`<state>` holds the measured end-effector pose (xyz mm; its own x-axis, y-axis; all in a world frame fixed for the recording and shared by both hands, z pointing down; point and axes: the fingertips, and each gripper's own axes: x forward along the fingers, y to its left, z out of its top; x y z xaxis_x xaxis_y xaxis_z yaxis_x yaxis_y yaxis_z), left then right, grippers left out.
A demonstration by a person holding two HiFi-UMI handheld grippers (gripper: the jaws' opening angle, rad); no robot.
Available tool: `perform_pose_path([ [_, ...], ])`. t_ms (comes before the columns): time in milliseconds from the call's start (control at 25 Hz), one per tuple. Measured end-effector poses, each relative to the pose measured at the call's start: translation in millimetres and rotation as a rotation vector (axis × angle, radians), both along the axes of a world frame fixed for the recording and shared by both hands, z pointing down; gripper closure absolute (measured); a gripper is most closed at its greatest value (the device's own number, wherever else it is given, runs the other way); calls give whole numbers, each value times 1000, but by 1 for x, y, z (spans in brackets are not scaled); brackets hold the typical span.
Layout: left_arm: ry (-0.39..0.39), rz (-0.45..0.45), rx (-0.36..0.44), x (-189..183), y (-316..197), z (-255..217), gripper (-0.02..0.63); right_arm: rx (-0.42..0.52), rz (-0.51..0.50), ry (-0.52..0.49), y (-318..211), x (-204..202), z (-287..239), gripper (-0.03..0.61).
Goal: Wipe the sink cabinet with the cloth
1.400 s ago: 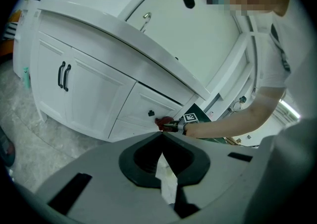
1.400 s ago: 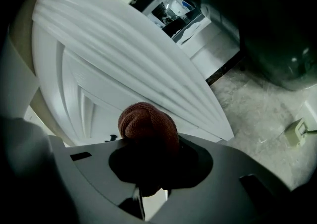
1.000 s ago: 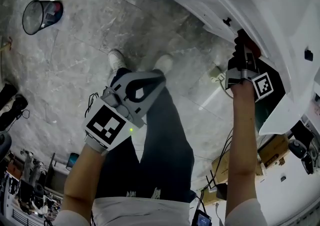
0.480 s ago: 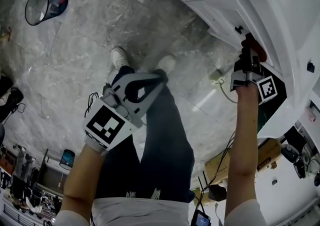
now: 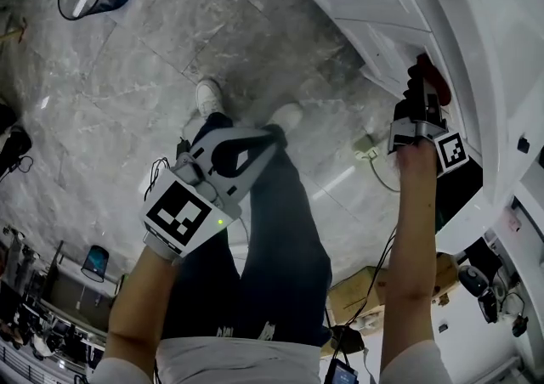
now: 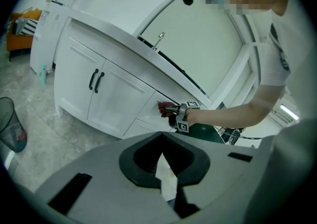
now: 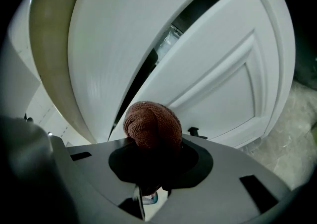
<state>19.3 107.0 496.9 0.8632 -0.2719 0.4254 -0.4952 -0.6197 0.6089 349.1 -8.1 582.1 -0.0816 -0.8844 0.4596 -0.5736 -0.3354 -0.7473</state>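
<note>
The right gripper [image 5: 420, 85] has its fingers pinched on a bunched reddish-brown cloth [image 7: 152, 125]. The cloth bulges past the fingertips, up at the white sink cabinet [image 7: 218, 84] front, near a door's dark gap. The left gripper [image 5: 269, 134] hangs over the person's legs, fingers pressed together, empty.

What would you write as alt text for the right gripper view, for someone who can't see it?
A bunched reddish-brown cloth is clamped in the fingers of the right gripper, close to the white sink cabinet. A dark gap runs between its panels, and a black handle shows beside the cloth.
</note>
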Motion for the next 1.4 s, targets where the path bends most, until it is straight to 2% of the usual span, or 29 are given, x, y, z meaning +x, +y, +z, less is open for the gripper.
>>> perform_pose_path([
  [200,-8,-35,-5,-15,-1,4,601,19,-28,-12,-19,-20,3,479],
  [600,-27,-45,-10,-17,-8,8,601,18,-23,-26,-30,-26,26,479],
  [800,-36,-50,-17,-16,-15,12,601,-9,-41,-15,-31,-28,45,477],
  [1160,-66,-66,-41,-10,-13,25,601,-41,-39,-57,-31,-27,89,477],
  [1400,-74,-67,-52,1,-11,27,601,-28,-76,-79,-26,-26,101,477],
])
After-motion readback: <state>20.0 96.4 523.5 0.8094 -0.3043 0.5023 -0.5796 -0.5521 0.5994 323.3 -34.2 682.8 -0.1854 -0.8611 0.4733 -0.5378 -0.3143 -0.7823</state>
